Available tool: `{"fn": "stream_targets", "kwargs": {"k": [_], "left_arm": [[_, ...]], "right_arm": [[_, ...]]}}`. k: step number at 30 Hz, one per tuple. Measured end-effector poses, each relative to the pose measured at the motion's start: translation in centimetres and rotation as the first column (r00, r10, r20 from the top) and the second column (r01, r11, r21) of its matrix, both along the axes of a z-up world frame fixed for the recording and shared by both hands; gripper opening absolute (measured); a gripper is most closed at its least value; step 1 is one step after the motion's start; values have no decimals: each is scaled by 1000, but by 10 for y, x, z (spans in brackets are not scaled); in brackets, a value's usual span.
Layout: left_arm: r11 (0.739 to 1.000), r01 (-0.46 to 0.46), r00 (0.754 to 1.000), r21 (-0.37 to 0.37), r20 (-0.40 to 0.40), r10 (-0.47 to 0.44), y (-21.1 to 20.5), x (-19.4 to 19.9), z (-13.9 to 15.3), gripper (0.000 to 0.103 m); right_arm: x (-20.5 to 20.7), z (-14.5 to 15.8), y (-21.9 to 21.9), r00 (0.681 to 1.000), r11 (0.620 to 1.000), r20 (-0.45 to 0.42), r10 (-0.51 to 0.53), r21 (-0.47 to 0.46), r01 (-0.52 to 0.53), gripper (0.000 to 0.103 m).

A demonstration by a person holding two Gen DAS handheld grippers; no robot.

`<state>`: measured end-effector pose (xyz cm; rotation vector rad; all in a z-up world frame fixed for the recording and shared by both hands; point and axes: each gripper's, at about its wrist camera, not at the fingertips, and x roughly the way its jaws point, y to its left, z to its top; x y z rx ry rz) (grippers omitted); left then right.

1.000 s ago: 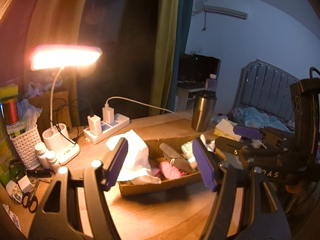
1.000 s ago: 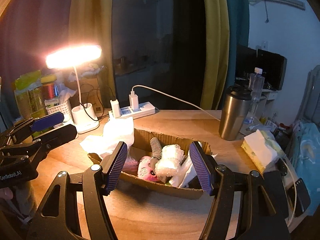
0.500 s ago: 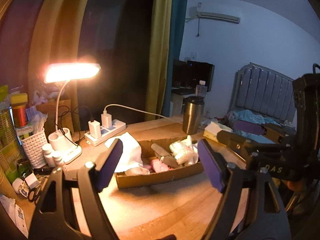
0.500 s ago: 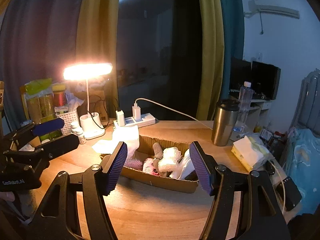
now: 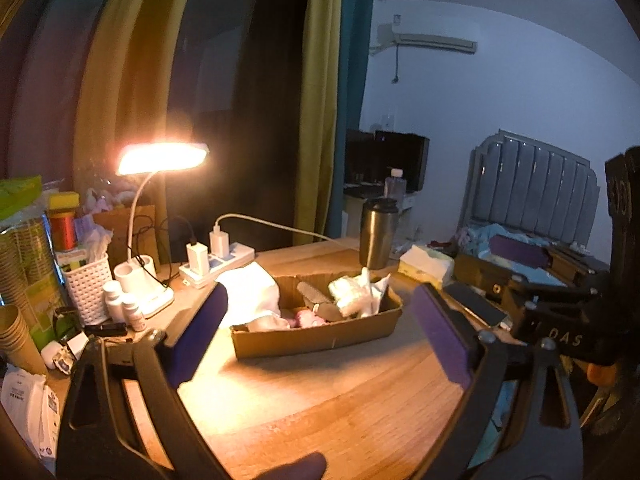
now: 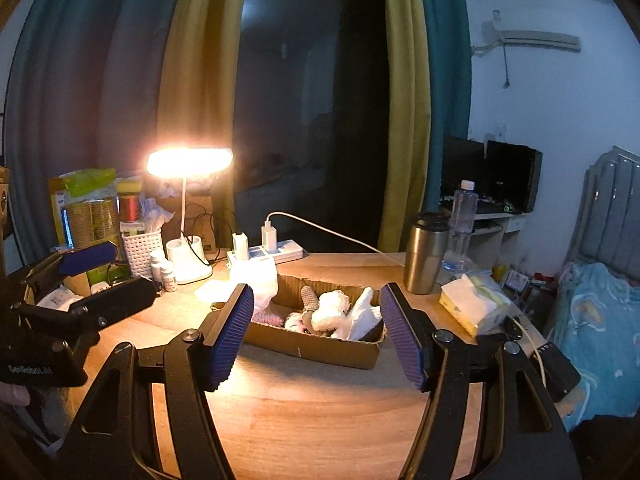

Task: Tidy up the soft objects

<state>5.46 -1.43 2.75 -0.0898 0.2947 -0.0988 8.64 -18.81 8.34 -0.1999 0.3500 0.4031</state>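
Room: a dim bedroom at night, curtains behind the wooden desk (image 5: 320, 408), lit by a desk lamp (image 5: 162, 158) on the far left.

Left wrist view: the left claw (image 5: 316, 340) is spread wide and empty; its jaws have just been opening, with nothing between them. The cardboard box (image 5: 316, 336) sits in the middle of the desk, farther off than a second ago, so this claw has backed away from it.

Box contents: a white fluffy bundle (image 5: 352, 292), a pink soft toy (image 5: 304, 316) and a grey dotted piece lie inside; a white cloth (image 5: 252, 292) drapes over the far left corner.

Right wrist view: the right claw (image 6: 316, 334) is also spread, holding nothing, and likewise stands farther from the box (image 6: 320, 346) than before. The left claw shows at the near left, clear of the box.

Meaning: with both claws empty and withdrawn and the soft things in the box, the packing looks finished or nearly so; only the draped cloth hangs partly outside.
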Motion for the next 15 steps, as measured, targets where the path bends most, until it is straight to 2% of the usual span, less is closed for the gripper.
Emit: {"fn": "stream_targets", "kwargs": {"k": [4,15], "left_arm": [[1000,-15,999,9,32,14,-2,-13,5,95],[1000,-2,999,-1,43,3,-3,-16,10,95]], "right_arm": [[-12,3,-5,1000,1000,13,-11,3,10,69],[-16,4,-8,1000,1000,18,-15,4,15,70]]}}
